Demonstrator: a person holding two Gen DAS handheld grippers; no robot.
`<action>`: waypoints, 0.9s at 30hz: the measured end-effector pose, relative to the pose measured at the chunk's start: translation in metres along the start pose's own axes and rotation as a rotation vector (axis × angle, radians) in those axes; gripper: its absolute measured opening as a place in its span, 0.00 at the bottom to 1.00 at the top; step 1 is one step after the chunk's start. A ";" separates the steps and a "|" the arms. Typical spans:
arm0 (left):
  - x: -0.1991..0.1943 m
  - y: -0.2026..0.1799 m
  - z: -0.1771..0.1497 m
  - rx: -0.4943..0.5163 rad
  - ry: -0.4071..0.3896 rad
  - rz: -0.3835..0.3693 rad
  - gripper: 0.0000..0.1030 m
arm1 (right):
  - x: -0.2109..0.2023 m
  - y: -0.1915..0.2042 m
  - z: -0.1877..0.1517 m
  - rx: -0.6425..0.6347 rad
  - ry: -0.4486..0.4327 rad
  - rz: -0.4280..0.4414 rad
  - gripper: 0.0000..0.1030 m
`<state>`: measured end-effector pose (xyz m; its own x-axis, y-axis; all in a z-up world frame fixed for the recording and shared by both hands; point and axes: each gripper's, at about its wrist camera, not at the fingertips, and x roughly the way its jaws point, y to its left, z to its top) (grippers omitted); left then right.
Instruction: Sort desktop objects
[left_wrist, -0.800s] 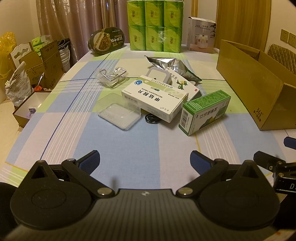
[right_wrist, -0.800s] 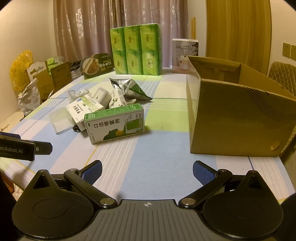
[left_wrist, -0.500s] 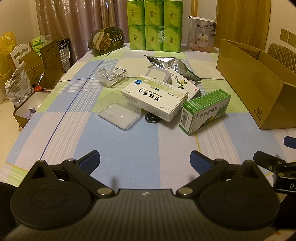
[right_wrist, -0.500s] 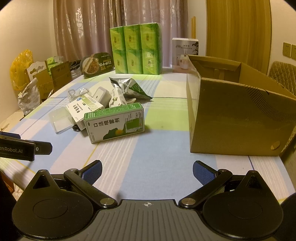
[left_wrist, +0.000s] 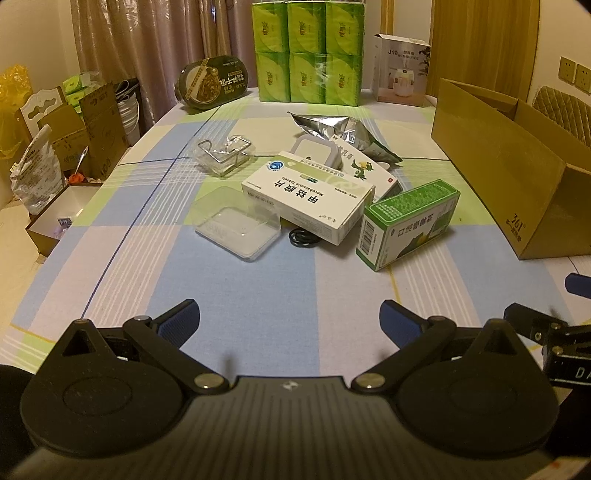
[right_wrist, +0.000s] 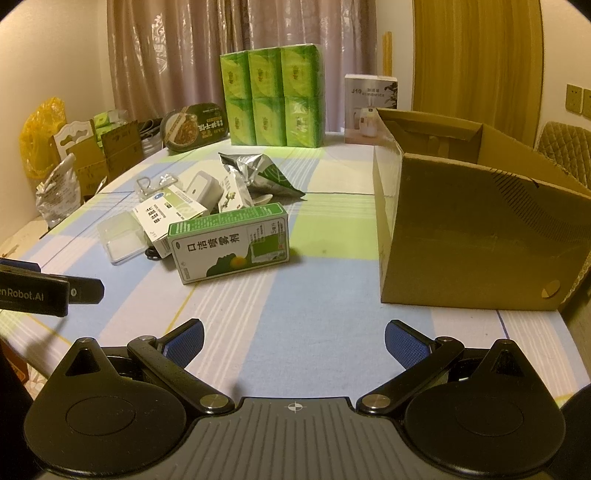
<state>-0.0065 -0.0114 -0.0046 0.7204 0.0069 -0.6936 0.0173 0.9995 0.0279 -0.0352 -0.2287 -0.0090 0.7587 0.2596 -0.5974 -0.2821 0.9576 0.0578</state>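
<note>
On the checked tablecloth (left_wrist: 236, 295), both grippers hover low at the near edge with nothing between their fingers. Left gripper (left_wrist: 290, 317): jaws spread wide, empty. Right gripper (right_wrist: 294, 338): likewise spread wide, empty.

The clutter lies ahead of both, well apart from the fingertips. Nearest is the green box (left_wrist: 408, 221) — lying on its side, ahead and right of the left gripper, ahead and left of the right one (right_wrist: 229, 242). Just left of it the white box (left_wrist: 308, 195) leans over a black ring (left_wrist: 303, 236). A clear case (left_wrist: 236, 227) sits beside that, further left. Behind them: a white gadget (left_wrist: 316, 153), a foil bag (left_wrist: 343, 129) and a wire holder (left_wrist: 225, 153).

A cardboard box (right_wrist: 476, 236) stands open to the right — apart from the clutter, ahead-right of the right gripper.
</note>
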 end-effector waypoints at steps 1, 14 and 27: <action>-0.001 0.000 0.001 -0.001 -0.006 -0.001 0.99 | 0.000 0.000 0.000 0.000 -0.001 0.002 0.98; -0.019 0.023 0.045 0.039 -0.121 -0.017 0.99 | 0.007 0.019 0.017 -0.078 -0.045 0.101 0.98; 0.006 0.063 0.076 0.190 -0.061 -0.032 0.99 | 0.039 0.034 0.049 -0.170 -0.007 0.148 0.98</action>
<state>0.0515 0.0496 0.0483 0.7581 -0.0330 -0.6513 0.1677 0.9750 0.1457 0.0135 -0.1798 0.0087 0.7055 0.3972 -0.5870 -0.4851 0.8744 0.0086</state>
